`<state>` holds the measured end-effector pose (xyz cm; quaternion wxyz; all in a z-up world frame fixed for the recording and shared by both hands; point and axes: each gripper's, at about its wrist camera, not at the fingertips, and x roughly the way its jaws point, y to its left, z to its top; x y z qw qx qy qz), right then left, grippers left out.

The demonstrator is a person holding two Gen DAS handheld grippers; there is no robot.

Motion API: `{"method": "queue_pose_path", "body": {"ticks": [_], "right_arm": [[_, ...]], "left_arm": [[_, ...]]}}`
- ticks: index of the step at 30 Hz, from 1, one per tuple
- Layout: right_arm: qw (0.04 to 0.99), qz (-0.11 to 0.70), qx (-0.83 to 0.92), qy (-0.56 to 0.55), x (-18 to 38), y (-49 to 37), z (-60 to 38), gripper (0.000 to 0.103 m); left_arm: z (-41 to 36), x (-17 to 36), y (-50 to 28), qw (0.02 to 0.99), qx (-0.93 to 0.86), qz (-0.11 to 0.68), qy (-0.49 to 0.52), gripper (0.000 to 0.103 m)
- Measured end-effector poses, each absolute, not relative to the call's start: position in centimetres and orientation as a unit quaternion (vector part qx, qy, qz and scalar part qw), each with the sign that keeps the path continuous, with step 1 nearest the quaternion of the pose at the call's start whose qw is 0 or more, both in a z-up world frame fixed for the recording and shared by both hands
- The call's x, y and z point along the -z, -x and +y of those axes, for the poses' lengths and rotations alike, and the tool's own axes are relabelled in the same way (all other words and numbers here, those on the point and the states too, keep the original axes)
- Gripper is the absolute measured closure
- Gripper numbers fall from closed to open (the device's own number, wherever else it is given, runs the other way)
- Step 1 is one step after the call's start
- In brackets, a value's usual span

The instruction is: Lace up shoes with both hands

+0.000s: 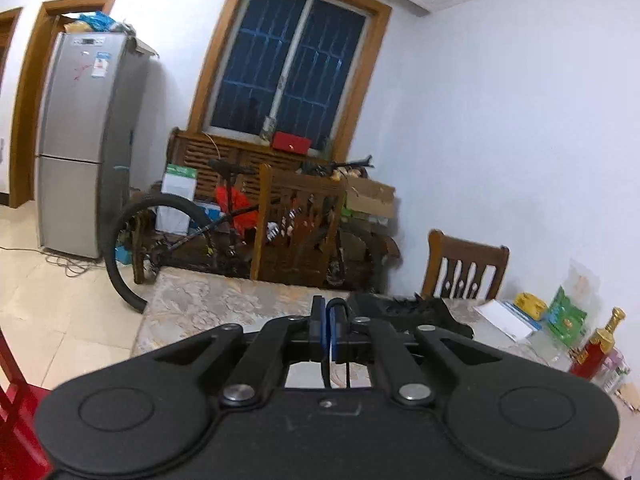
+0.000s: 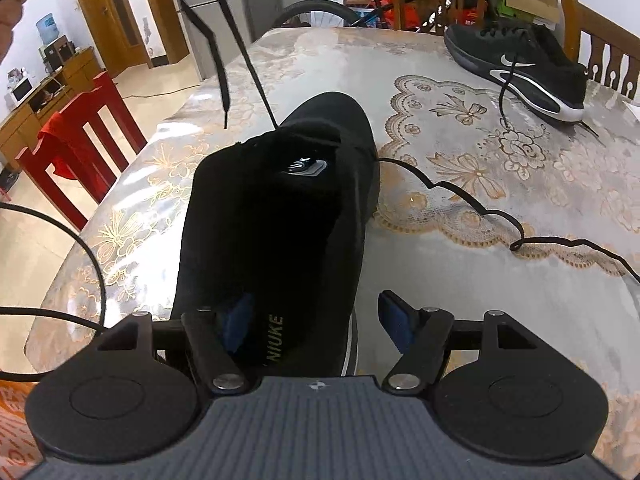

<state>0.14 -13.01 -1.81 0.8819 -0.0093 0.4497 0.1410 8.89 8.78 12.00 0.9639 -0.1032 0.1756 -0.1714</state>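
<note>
Firstly, table (image 2: 460, 240), slick cover. Black shoe (image 2: 280, 216): centre, toe toward 12 o'clock, soft upper, stiffer heel between spread right gripper (image 2: 316, 320). Shoelace (image 1: 338, 304): limp, thin, pinched by closed left gripper (image 1: 326, 330); best held near tip.

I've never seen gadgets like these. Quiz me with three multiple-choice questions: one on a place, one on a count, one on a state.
1. Where is the white-soled shoe? A on the floor; B on the table, far right; C on a red chair.
2. How many shoes are on the table? A one; B two; C three.
3. The left gripper is: A wide open; B gripping a bottle; C shut on a black lace.
Answers: 1 B, it lies by the far right edge; 2 B, a black shoe lies nearer; 3 C, lace runs between its closed jaws.
</note>
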Motion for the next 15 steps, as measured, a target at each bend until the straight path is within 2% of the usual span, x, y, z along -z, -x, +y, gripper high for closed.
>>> {"method": "queue_pose_path", "body": {"ticks": [3,5,9,12,15], "right_arm": [[0.896,0.43,-0.109,-0.011,1.4,0.2,-14.2,0.032],[0.903,0.414,-0.08,-0.08,0.9,0.2,-16.7,0.032],[0.817,0.426,-0.079,-0.38,3.3,-1.2,-23.4,0.03],[0.744,0.421,-0.104,-0.508,6.5,-3.6,-24.7,0.029],[0.729,0.384,-0.096,-0.559,7.2,-5.2,-24.7,0.029]], "left_arm": [[9.4,-12.3,-8.6,0.966,0.165,0.173,0.103,0.101],[9.7,-12.3,-8.5,0.966,0.162,0.175,0.103,0.101],[10.1,-12.0,-8.0,0.965,0.163,0.178,0.103,0.101],[10.4,-12.0,-7.8,0.964,0.16,0.18,0.109,0.101],[10.2,-12.2,-7.6,0.964,0.157,0.184,0.11,0.101]]}}
